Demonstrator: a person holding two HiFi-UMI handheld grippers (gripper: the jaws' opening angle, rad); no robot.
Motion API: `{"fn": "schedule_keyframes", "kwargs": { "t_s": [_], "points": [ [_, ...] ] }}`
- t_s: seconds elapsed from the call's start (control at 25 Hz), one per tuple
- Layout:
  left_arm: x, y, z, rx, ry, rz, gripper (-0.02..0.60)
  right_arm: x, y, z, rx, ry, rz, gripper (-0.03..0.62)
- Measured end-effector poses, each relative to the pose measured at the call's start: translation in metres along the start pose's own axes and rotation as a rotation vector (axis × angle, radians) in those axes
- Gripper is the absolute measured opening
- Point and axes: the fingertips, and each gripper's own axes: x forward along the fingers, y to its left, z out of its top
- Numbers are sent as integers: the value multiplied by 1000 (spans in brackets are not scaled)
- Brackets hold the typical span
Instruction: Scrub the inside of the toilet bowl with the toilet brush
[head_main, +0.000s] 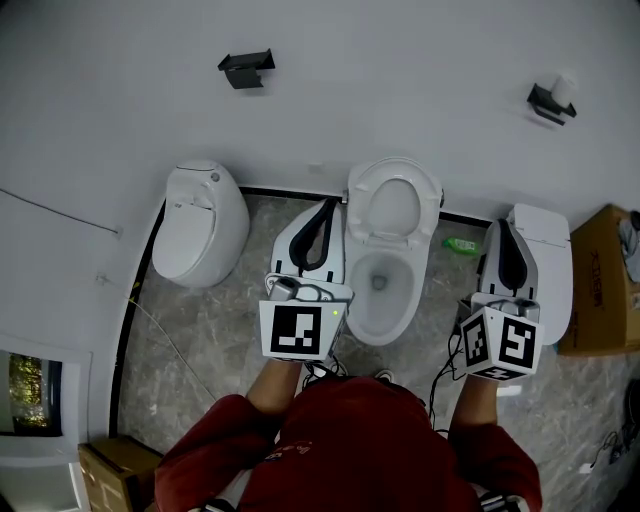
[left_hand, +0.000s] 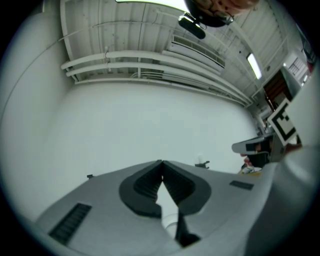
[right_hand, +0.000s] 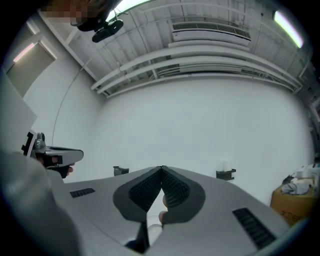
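A white toilet (head_main: 385, 290) with its lid and seat raised stands against the wall in the head view; its bowl is open and a little water shows at the bottom. My left gripper (head_main: 328, 206) hangs just left of the bowl, shut with nothing between its fingers. To the right of the bowl is my right gripper (head_main: 501, 226), shut and empty too, over a neighbouring closed toilet (head_main: 548, 262). Both gripper views face the bare white wall: left gripper (left_hand: 161, 162) and right gripper (right_hand: 162, 168) each have their tips touching. No brush shows in any view.
A rounded closed toilet (head_main: 198, 222) stands at the left. A green object (head_main: 460, 244) lies by the wall between the toilets. Two black wall brackets (head_main: 246, 68) (head_main: 550, 100) hang above. Cardboard boxes sit at the right (head_main: 600, 280) and lower left (head_main: 115, 470).
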Motion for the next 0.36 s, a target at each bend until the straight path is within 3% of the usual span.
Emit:
{"fn": "schedule_keyframes", "kwargs": {
  "t_s": [0.36],
  "points": [
    [0, -13, -5, -20, 53, -15, 0, -2, -8, -1, 6, -10, -17, -2]
  ]
}}
